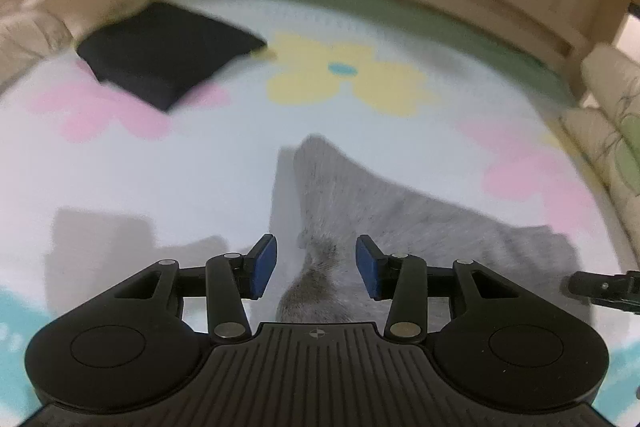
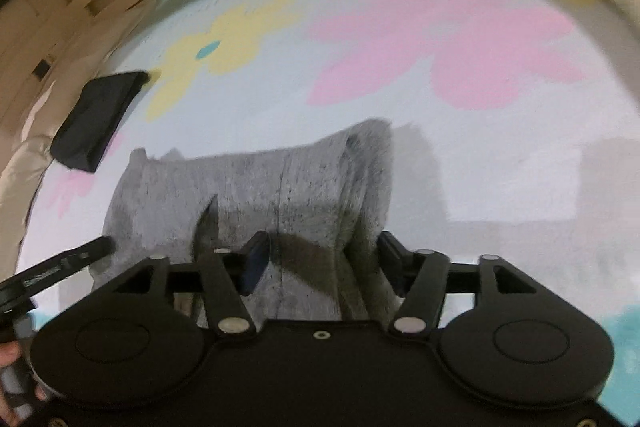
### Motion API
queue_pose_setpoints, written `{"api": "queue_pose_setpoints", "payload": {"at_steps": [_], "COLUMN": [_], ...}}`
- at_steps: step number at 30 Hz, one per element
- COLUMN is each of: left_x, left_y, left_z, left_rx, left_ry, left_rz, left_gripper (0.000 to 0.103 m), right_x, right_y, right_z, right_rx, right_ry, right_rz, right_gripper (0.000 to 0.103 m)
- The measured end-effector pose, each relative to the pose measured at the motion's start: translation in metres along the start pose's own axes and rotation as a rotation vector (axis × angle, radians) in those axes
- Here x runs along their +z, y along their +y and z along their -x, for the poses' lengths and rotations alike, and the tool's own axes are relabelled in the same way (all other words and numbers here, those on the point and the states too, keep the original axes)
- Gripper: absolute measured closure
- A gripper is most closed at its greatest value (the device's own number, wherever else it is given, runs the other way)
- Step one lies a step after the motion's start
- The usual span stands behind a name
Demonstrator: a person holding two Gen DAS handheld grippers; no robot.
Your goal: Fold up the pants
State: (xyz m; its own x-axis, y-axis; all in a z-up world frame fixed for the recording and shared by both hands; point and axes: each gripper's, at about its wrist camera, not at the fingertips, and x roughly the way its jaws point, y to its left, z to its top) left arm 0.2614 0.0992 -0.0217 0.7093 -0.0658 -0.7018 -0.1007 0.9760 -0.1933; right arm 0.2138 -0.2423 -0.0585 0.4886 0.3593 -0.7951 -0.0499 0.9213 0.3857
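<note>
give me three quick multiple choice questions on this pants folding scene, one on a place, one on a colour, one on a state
1. Where does the folded black garment lie?
A. on the far part of the flowered bedspread
B. on top of the grey pants
C. in a gripper

2. What colour are the pants being handled?
A. black
B. grey
C. pink

3. How does the left gripper stand?
A. open, with cloth between its fingers
B. shut on the black garment
C. out of view

Answers: 1 A, it lies apart, beyond the pants. 2 B, the mottled grey cloth shows in both views. 3 A, a wide gap separates the blue pads.
</note>
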Motion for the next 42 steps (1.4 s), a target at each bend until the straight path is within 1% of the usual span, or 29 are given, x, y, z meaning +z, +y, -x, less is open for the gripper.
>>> {"api": "queue_pose_setpoints", "payload": {"at_steps": [1,2,4,6,8,10,13,16,19,22,24,27,30,39,42], "left_x": [0.001,0.001,-0.001,-0.001,-0.008,-0.02,-0.038,-0.053,-0.067,-0.075,-0.078,-0.081,-0.082,-0.086,-0.087], "left_y": [-0.001,-0.004,-0.01,-0.018,-0.021,-0.025,-0.035,-0.042,-0.045,-0.044,-0.046,-0.049,-0.048,-0.051,-0.051], "left_z": [0.011,0.022,0.047,0.064,0.084,0.103,0.124,0.136,0.141,0.141,0.138,0.135,0.132,0.129,0.129], "left_rx": [0.004,0.005,0.009,0.017,-0.009,-0.022,0.014,0.057,0.045,0.009,0.005,0.029,0.041,0.047,0.043], "left_ry": [-0.015,-0.029,-0.032,-0.011,-0.018,-0.046,-0.08,-0.086,-0.072,-0.032,-0.026,-0.035,-0.041,-0.023,-0.017], "left_rz": [0.001,0.002,0.003,-0.003,-0.022,-0.045,-0.095,-0.128,-0.123,-0.101,-0.1,-0.121,-0.131,-0.141,-0.143], "left_gripper": [0.06,0.06,0.06,0.06,0.06,0.06,0.06,0.06,0.06,0.06,0.06,0.06,0.06,0.06,0.06], "right_x": [0.001,-0.001,-0.007,-0.014,-0.025,-0.037,-0.054,-0.073,-0.088,-0.1,-0.105,-0.109,-0.114,-0.12,-0.121], "right_y": [0.002,0.006,0.013,0.025,0.036,0.046,0.049,0.057,0.059,0.061,0.062,0.067,0.069,0.078,0.081], "right_z": [0.01,0.023,0.047,0.071,0.093,0.108,0.127,0.141,0.154,0.16,0.159,0.149,0.146,0.137,0.134], "right_rx": [-0.013,-0.023,-0.047,-0.061,-0.084,-0.078,-0.046,-0.069,-0.081,-0.095,-0.11,-0.159,-0.164,-0.213,-0.22], "right_ry": [-0.021,-0.047,-0.101,-0.152,-0.179,-0.188,-0.163,-0.164,-0.174,-0.186,-0.18,-0.15,-0.145,-0.143,-0.127], "right_rz": [0.006,0.017,0.029,0.046,0.066,0.072,0.068,0.094,0.105,0.097,0.103,0.134,0.168,0.175,0.197], "right_gripper": [0.028,0.018,0.007,0.005,0.001,0.001,0.001,0.001,0.001,0.001,0.001,0.001,0.001,0.001,0.001]}}
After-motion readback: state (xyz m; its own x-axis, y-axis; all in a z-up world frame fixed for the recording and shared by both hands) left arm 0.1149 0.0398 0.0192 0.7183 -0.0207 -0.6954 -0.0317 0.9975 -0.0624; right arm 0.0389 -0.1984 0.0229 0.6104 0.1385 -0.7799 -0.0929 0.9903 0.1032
